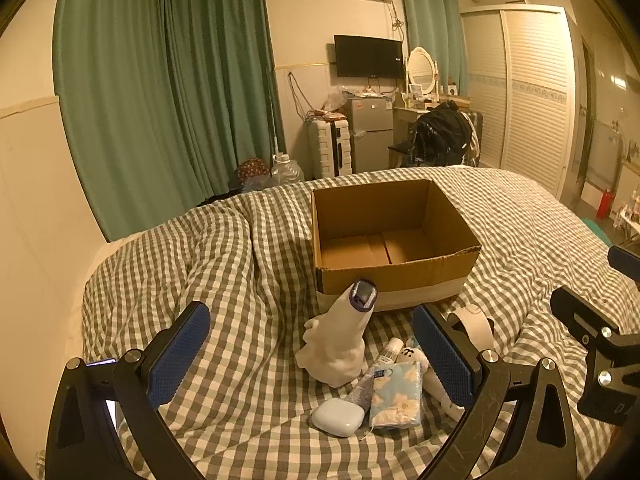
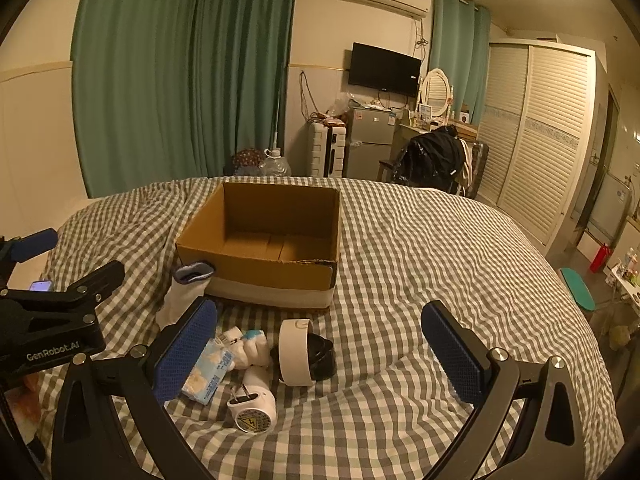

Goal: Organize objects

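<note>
Both grippers, left gripper (image 1: 312, 352) and right gripper (image 2: 320, 348), hover with fingers spread, nothing held, near the cardboard box (image 1: 394, 240).

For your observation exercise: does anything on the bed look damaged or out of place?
The cardboard box has a ragged, torn front rim, and it is empty while small items, including a white sock, lie scattered loose on the checked bedcover before it.

Both hand-held grippers (image 1: 312, 356) (image 2: 320, 356) wide apart
</note>
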